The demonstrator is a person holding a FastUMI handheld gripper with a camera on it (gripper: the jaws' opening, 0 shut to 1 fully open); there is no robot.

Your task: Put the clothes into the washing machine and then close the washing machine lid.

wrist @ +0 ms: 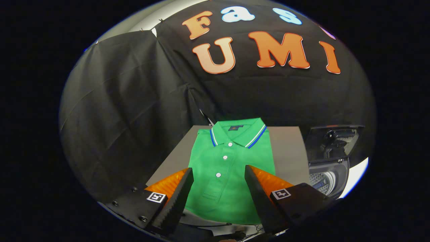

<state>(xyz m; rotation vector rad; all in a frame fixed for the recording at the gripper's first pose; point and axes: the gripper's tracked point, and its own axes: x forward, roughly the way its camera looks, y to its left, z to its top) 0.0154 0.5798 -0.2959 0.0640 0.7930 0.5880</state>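
Polo shirt (225,168), green knit, folded flat on grey table (289,151); gripper (219,174) spread apart above it; washing machine (331,168) lid raised.

- The gripper (218,174) is showing two wedge-shaped fingers (174,198) — black, with ribbed, saw-toothed inner faces.
- Bright orange panels with a fine ridged texture are covering the outer side of each finger.
- Each finger is growing out of a black block-like mount (136,205) — the left one is carrying several small dark screw heads.
- A small white square tag (157,197) with a black pattern is sitting on each mount, just behind the orange panel.
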